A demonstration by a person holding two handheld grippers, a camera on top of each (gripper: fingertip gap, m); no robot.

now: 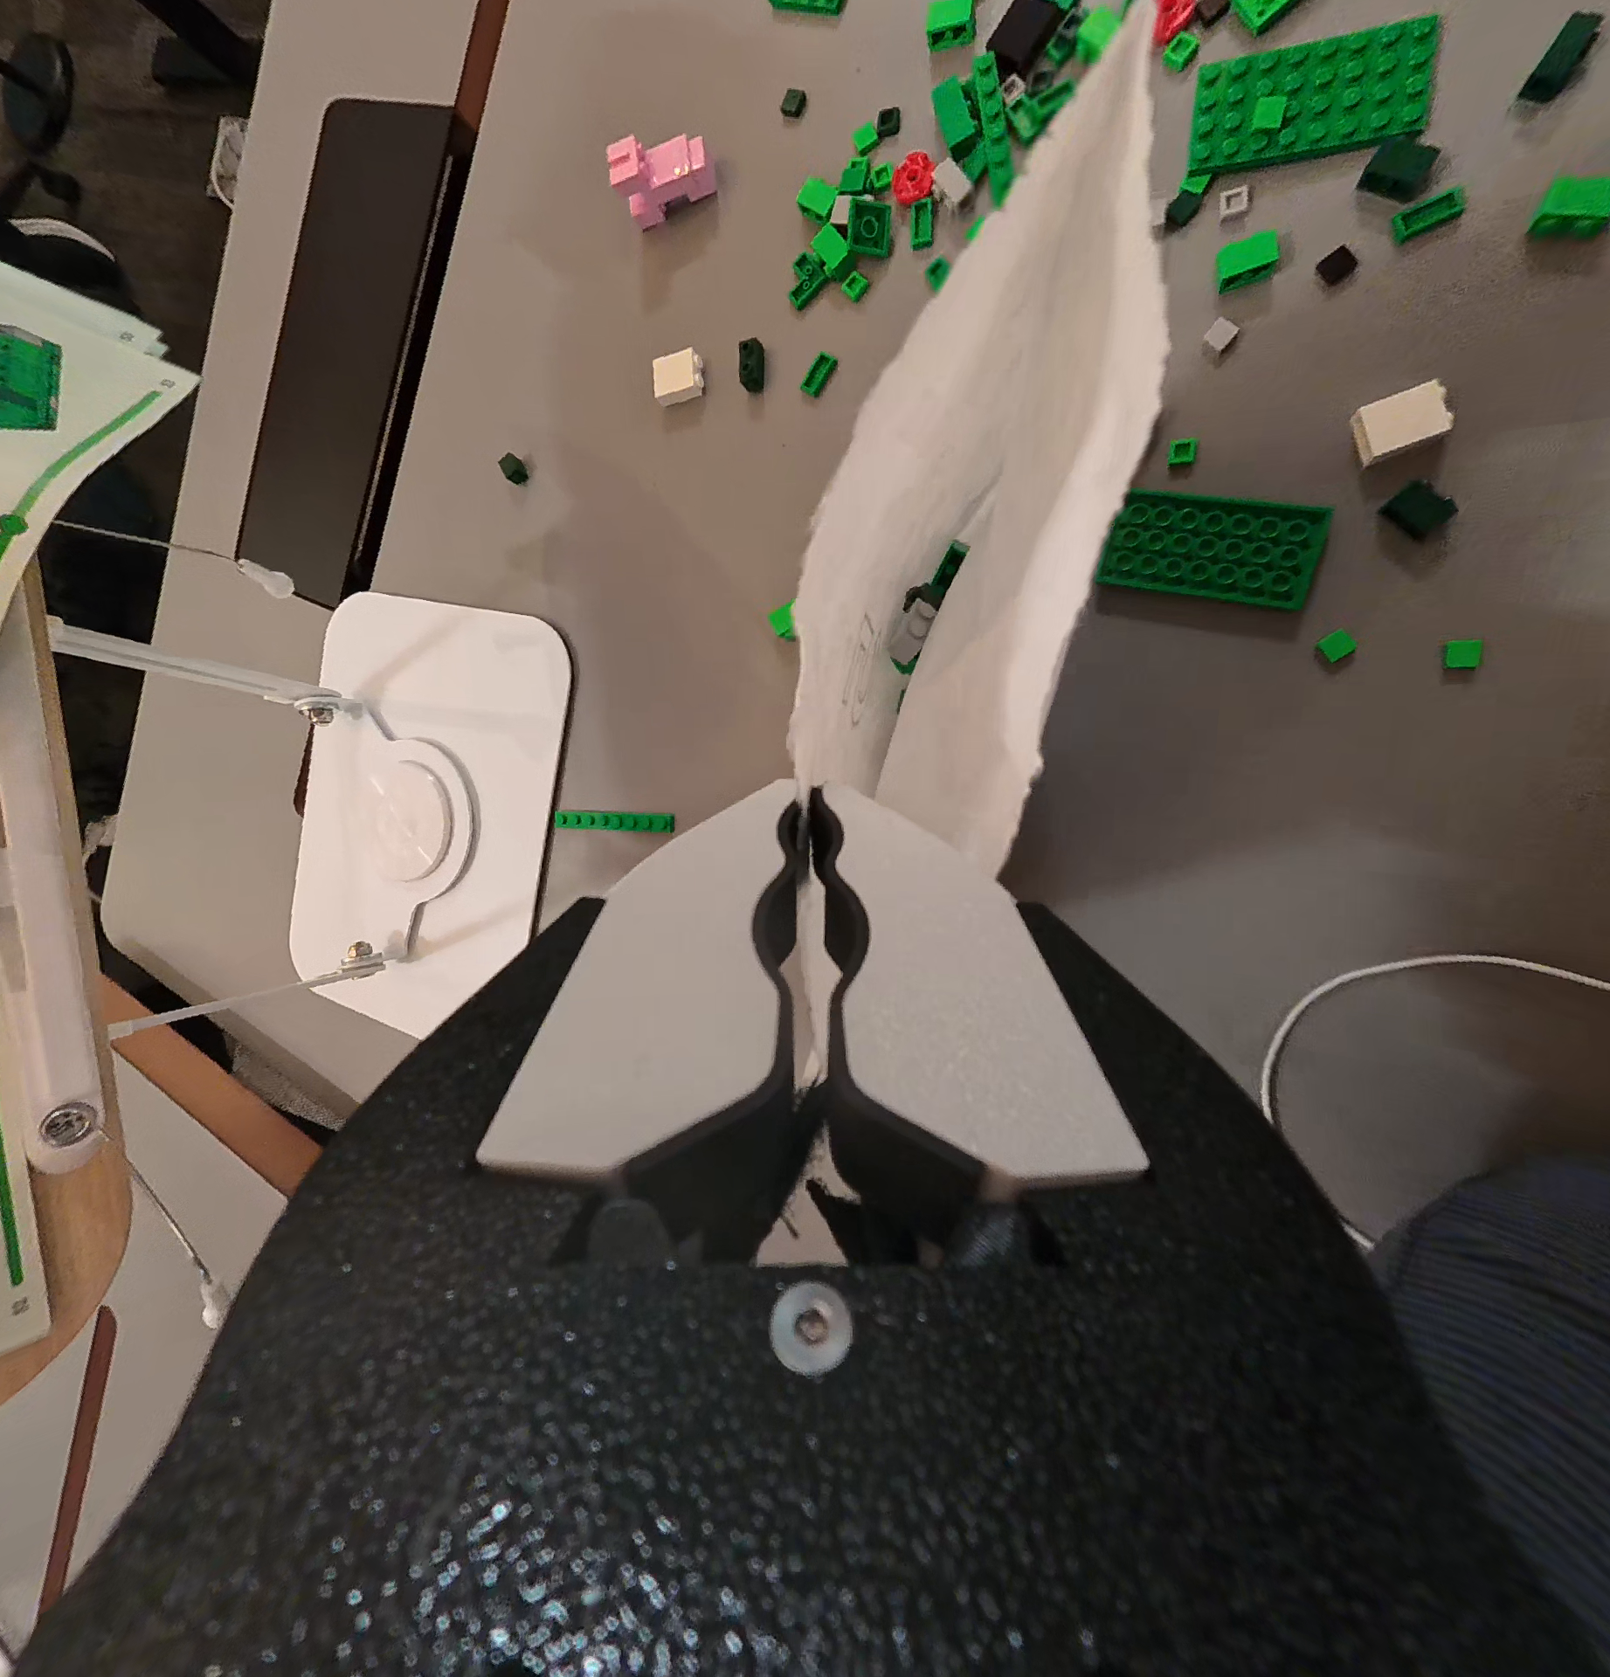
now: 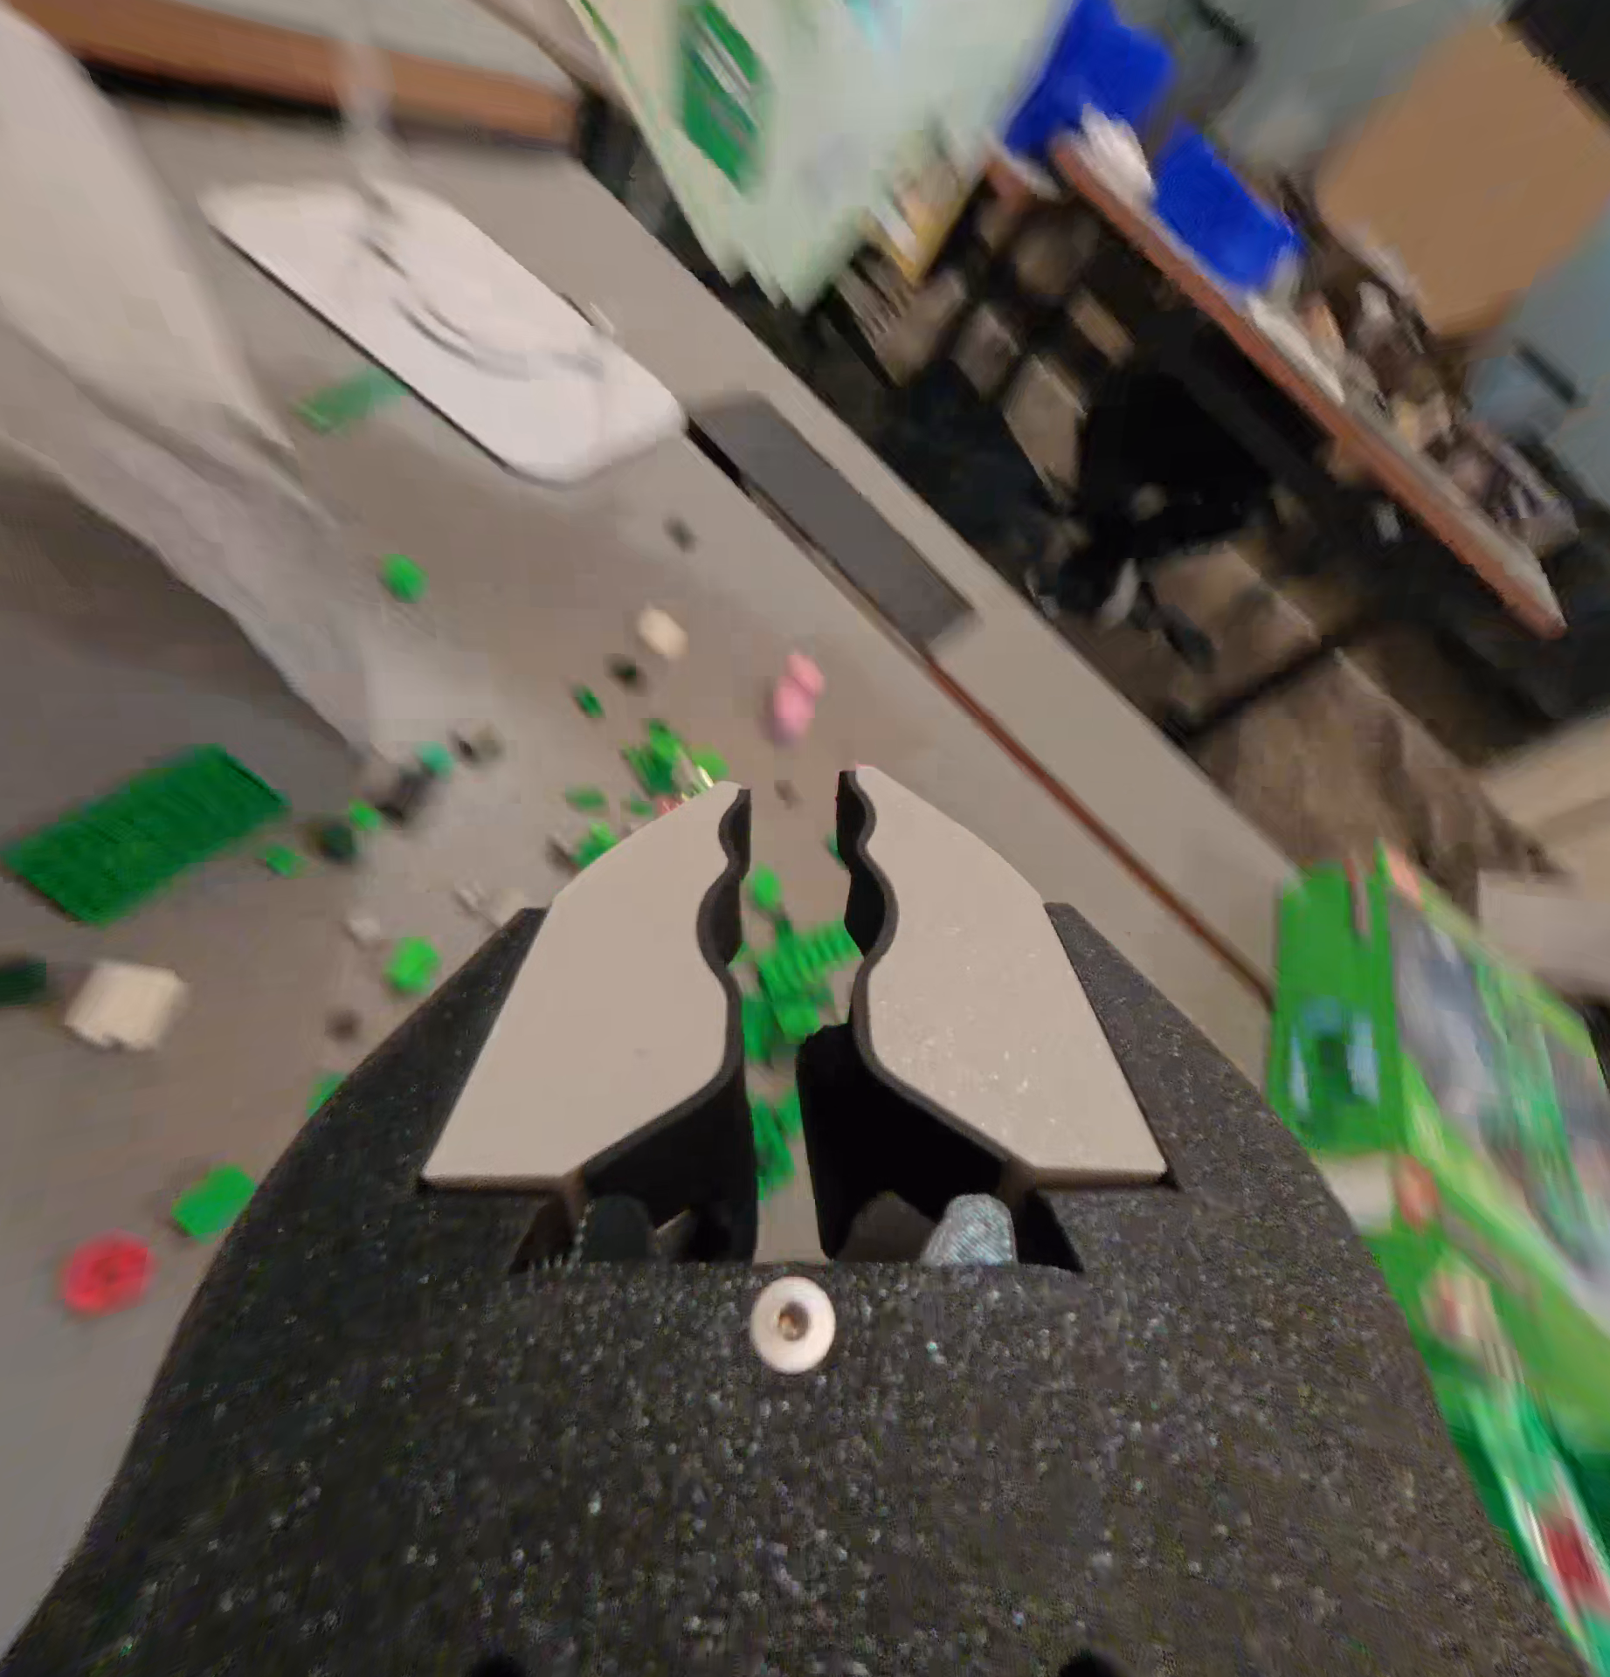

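The left gripper (image 1: 808, 803) was clenched on a torn white paper bag (image 1: 991, 472), which rose toward one o'clock above the grey table (image 1: 1327, 817). Beyond it lay scattered green bricks (image 1: 1214, 554) and, at eleven o'clock, a pink pig (image 1: 660, 177). The right gripper (image 2: 792, 785) hung released over blurred bricks, holding nothing.

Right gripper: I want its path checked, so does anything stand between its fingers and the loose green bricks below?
Nothing visible does. The right gripper is open and empty above the scattered green bricks, with only air between, though blur hides detail.
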